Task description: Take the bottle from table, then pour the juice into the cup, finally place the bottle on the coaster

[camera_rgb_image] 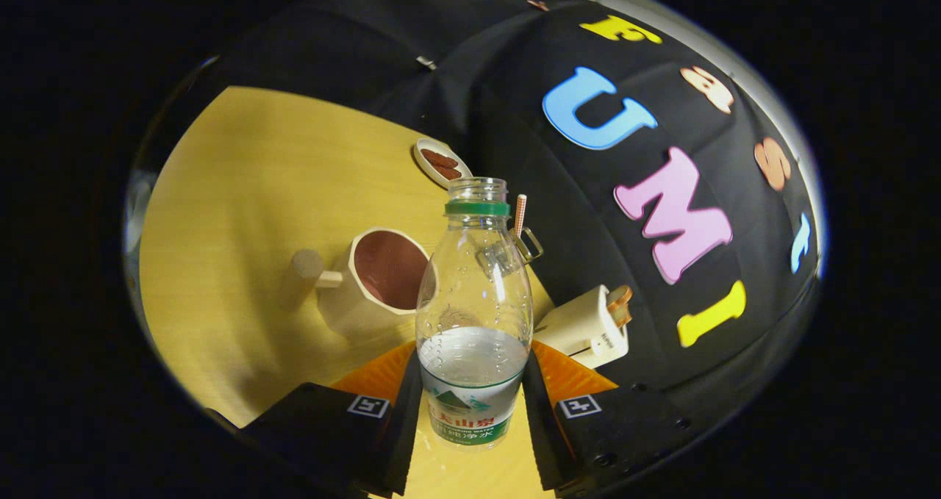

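A clear plastic bottle (474, 293) with a green neck ring and no cap stands upright between my fingers, and a little clear liquid fills its lower part. My gripper (472, 381) is shut on it, with both fingers pressing on the labelled lower body. Just beyond the fingers, left of the bottle, is a cream cup (382, 278) with a dark reddish inside. Its peg handle ends in a round knob (305, 264). The cup's mouth is tipped toward me in this tilted view. The wooden table (257, 190) spreads under both.
A small white dish (439, 163) with brown pieces lies beyond the bottle near the booth wall. Behind the bottle's shoulder stands a small glass mug (514, 249) with a striped straw. A cream box-shaped appliance (588, 330) sits just ahead of the right finger.
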`<state>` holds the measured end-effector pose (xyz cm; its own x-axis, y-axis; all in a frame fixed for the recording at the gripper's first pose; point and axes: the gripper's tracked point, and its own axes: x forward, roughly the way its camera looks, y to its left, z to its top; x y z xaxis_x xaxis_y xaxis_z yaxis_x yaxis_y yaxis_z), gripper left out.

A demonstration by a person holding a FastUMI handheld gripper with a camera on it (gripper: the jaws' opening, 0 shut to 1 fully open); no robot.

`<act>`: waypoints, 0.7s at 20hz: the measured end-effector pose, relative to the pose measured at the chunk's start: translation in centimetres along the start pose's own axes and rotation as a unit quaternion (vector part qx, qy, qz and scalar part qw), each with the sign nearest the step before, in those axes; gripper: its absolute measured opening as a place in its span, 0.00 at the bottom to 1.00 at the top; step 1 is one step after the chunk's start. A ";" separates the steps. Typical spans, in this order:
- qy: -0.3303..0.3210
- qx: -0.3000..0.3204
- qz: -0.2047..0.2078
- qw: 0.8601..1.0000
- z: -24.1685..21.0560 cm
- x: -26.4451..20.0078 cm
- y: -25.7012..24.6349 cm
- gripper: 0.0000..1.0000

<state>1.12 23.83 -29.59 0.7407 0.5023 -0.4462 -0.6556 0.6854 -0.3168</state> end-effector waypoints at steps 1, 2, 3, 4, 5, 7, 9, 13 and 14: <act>-0.005 0.042 0.001 0.999 -0.2 0.0 -0.4 0.68; -0.012 0.079 0.002 0.997 -0.3 0.1 -0.9 0.68; -0.018 0.107 0.003 0.994 -0.4 0.2 -1.5 0.69; -0.024 0.132 0.007 0.991 -0.5 0.4 -1.9 0.69; -0.033 0.156 0.017 0.987 -0.4 0.7 -2.2 0.69; -0.066 0.220 0.064 0.971 1.1 1.1 -2.2 0.69; -0.100 0.289 0.095 0.947 3.1 0.9 -2.9 0.70; -0.156 0.327 0.086 0.928 5.3 2.3 -6.8 0.70; -0.162 0.329 0.082 0.927 5.4 3.1 -7.3 0.70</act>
<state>8.96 23.26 -24.10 0.7141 0.6868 -0.1356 -0.6107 0.7058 0.3589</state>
